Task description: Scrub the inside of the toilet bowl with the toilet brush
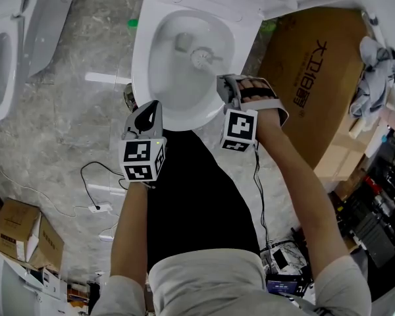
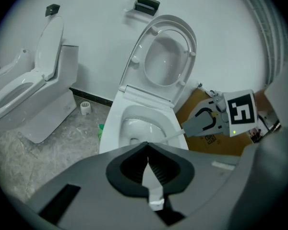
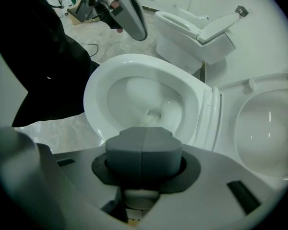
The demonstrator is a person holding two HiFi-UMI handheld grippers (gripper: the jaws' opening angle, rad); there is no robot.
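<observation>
A second toilet (image 1: 1, 58) stands left; a brown cardboard box (image 1: 316, 84) lies right.

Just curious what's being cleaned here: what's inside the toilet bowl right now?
The toilet brush rests bristles-down low in the toilet bowl, beside the darker drain hollow. Its thin handle runs up to the right gripper. The porcelain under the bristles is covered.

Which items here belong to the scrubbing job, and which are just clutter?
In use: toilet bowl, toilet brush, right gripper clamped on the brush.
Clutter: second toilet, large cardboard box, grey cloth, floor cable, small cardboard box.
</observation>
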